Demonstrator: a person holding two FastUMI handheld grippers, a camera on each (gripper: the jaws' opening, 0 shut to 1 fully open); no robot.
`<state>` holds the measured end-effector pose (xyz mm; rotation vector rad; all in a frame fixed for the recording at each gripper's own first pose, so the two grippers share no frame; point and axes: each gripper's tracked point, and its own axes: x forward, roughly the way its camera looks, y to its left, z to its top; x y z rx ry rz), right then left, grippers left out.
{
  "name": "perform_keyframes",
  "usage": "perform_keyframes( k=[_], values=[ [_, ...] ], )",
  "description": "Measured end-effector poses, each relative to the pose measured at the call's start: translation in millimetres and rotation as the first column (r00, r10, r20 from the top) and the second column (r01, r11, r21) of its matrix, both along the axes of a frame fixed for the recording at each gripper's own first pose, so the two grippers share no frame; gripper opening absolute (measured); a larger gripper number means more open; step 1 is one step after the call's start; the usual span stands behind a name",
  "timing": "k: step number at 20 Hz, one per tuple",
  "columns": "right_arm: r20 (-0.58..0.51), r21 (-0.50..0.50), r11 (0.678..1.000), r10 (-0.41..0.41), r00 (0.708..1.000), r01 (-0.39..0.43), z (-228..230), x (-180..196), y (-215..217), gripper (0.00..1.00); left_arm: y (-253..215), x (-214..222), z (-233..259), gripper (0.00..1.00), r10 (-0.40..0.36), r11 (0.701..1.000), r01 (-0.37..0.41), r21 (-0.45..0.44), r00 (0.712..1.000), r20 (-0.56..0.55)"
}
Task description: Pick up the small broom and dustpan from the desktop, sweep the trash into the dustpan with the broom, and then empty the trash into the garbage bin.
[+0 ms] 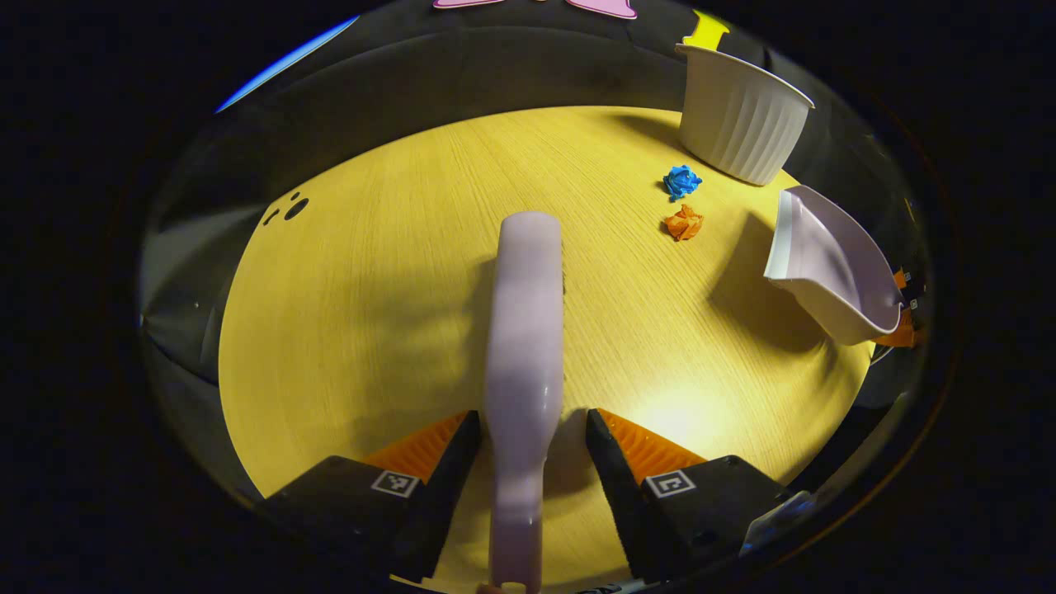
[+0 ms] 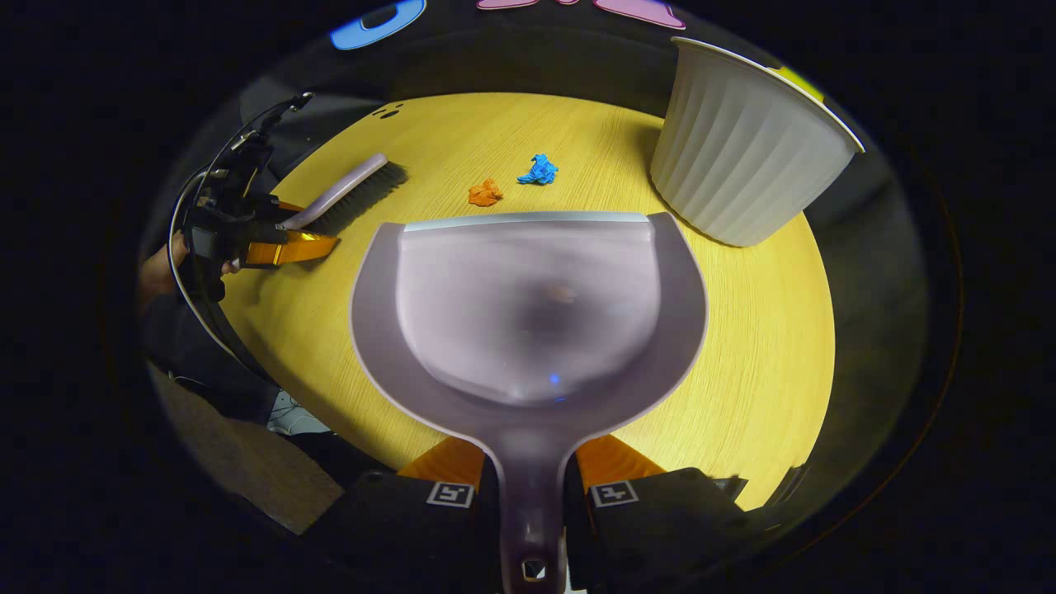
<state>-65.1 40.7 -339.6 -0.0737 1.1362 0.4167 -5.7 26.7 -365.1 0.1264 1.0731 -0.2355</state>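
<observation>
A pale lilac broom point(image 1: 528, 330) runs forward between my left gripper's point(image 1: 532, 437) fingers, which are shut on its handle. In the right gripper view the broom point(image 2: 351, 194) slants over the table with its dark bristles pointing down, held by that gripper point(image 2: 272, 243). My right gripper point(image 2: 532, 478) is shut on the handle of the lilac dustpan point(image 2: 528, 305), whose mouth faces the trash. The dustpan point(image 1: 825, 272) hangs tilted at the right. A blue paper ball point(image 1: 681, 181) point(image 2: 538, 170) and an orange one point(image 1: 684, 222) point(image 2: 484, 193) lie on the table just beyond the pan's lip.
A white ribbed garbage bin point(image 1: 742, 111) point(image 2: 742, 148) stands at the far right of the round wooden table point(image 1: 371, 289) point(image 2: 767, 330), close to the trash. A person's hand and dark sleeve point(image 2: 165, 280) are at the left table edge.
</observation>
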Motion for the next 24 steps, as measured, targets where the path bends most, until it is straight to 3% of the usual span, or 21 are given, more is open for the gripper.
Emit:
perform_keyframes(
  k=[5,6,8,9,10,12,16,19,22,24],
  values=[
    [-0.012,-0.001,1.000,0.001,1.000,-0.001,-2.6,0.9,-0.4,0.36,-5.8,2.8,-0.3,0.63,-0.044,0.999,0.044,-0.001,0.998,-0.034],
    [-0.013,0.000,1.000,0.002,1.000,-0.002,-2.0,0.6,-0.2,0.33,-6.0,2.9,-0.4,0.64,-0.036,0.999,0.035,-0.011,0.998,-0.043],
    [-0.019,0.002,1.000,0.009,1.000,-0.009,-1.1,0.0,-0.2,0.40,-2.0,4.3,2.9,0.45,-0.023,1.000,0.023,-0.012,0.998,-0.050],
    [-0.022,0.003,1.000,0.016,1.000,-0.016,-0.5,-0.6,0.1,0.36,-3.0,7.0,0.8,0.36,-0.024,1.000,0.023,-0.014,0.999,-0.047],
    [-0.028,0.001,1.000,0.026,0.999,-0.026,-0.8,-1.6,0.4,0.40,-3.3,9.9,0.1,0.35,-0.025,1.000,0.024,-0.008,0.999,-0.036],
    [-0.047,-0.019,0.998,0.056,0.997,-0.057,-4.4,-4.2,0.0,0.36,1.7,16.3,5.6,0.29,-0.018,1.000,0.018,0.015,1.000,-0.004],
    [-0.081,-0.090,0.987,0.126,0.989,-0.134,-7.3,-6.4,-10.2,0.40,-6.7,44.6,35.2,0.29,-0.025,1.000,0.023,0.012,0.995,0.101],
    [-0.111,-0.092,0.985,0.132,0.985,-0.143,-7.9,-4.2,-11.5,0.36,-24.2,70.2,51.2,0.28,-0.052,0.999,0.053,-0.004,0.989,0.137],
    [-0.139,-0.101,0.983,0.138,0.981,-0.153,-8.2,1.3,-14.9,0.41,-45.4,94.4,53.7,0.28,-0.092,0.996,0.094,-0.007,0.986,0.141],
    [-0.150,-0.110,0.980,0.146,0.978,-0.163,-9.2,5.1,-18.2,0.32,-60.6,108.6,50.4,0.28,-0.120,0.993,0.122,-0.001,0.983,0.136]
  ],
)
